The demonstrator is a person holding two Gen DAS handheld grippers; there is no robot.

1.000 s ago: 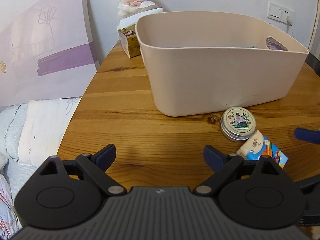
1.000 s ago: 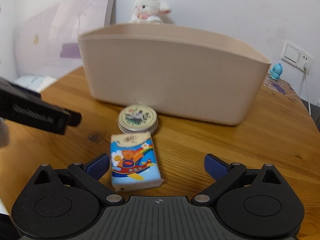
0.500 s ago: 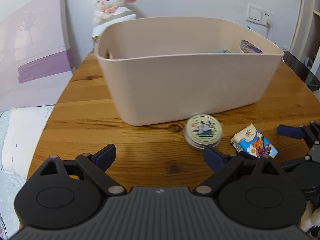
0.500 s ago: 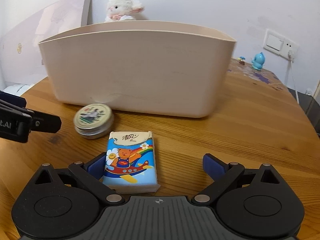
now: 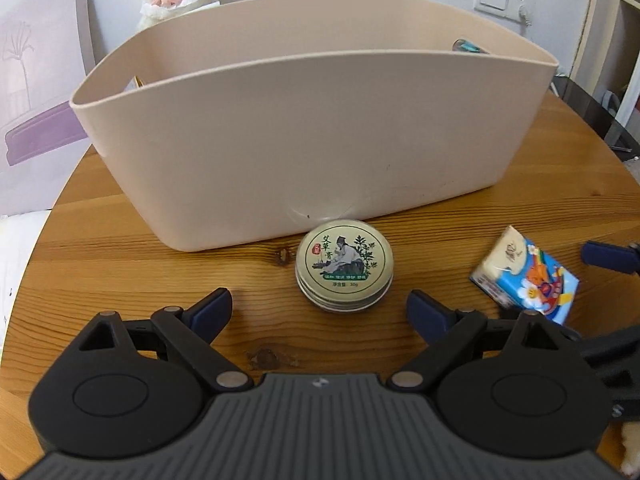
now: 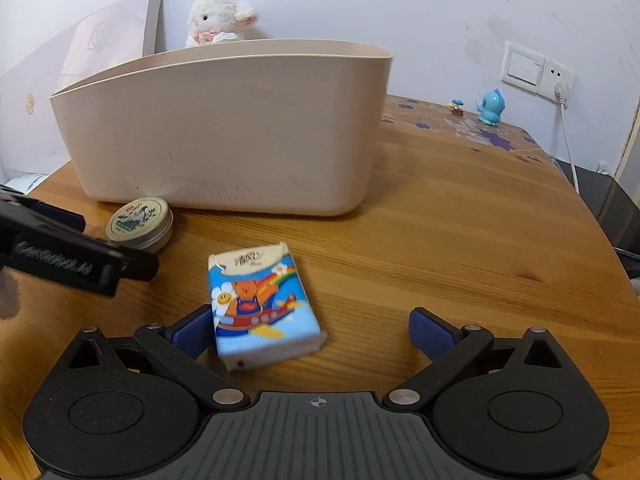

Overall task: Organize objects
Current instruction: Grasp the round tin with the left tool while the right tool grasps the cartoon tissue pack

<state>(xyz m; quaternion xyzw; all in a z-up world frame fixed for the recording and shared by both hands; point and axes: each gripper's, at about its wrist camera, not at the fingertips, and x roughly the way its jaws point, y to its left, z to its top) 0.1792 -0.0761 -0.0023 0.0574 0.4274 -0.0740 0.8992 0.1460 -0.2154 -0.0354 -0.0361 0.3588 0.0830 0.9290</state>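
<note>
With both tools low over the wooden table (image 6: 460, 240), I read the step as two approaches: left gripper (image 5: 319, 312) onto the round balm tin (image 5: 344, 265), right gripper (image 6: 310, 330) onto the tissue pack (image 6: 262, 304). Nearest first: the right gripper is spread wide, empty, and the pack lies flat between its fingers but hard over to the left one, touching or just beside that blue pad, with a wide gap to the right pad. I'd shift right-hand tool left to centre the pack before squeezing, and close gently since it looks soft and squashable. Left gripper is also spread wide, holding nothing; the tin sits just ahead of its fingertips, roughly centred, slightly toward the right pad, not yet between them. I'd push forward and low so the pads meet the tin's short side wall, not its lid. The two tools are close together, so I'd watch for a clash. Just past the tin, touching or nearly so, stands the beige bin (image 5: 304, 132), directly ahead of both grippers, my guess for the drop. Farthest back, a plush lamb (image 6: 218, 20) by the wall.
</note>
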